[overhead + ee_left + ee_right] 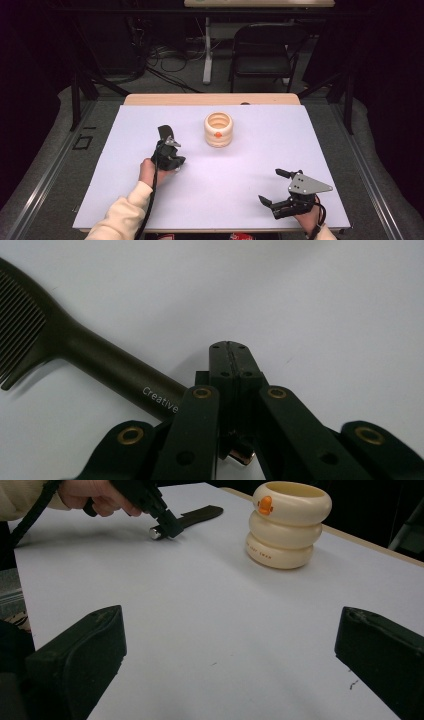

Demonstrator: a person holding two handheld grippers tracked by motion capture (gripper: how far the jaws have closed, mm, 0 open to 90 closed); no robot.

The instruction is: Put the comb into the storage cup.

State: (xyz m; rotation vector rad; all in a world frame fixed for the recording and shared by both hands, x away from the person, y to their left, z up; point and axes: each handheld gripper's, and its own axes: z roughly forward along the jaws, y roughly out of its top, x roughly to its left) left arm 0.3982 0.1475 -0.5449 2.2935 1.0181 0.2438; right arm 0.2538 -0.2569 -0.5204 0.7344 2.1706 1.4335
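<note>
Left gripper view: dark fine-toothed comb, "Creative" on its handle, pinched by left gripper fingers; right gripper fingers spread.

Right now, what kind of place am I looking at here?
Probably a lab or recording workspace, not a home: a table covered by a plain white sheet, dark curtains around it, loose cables on the floor, a folding chair behind, and hand-held grippers working over a comb.
</note>
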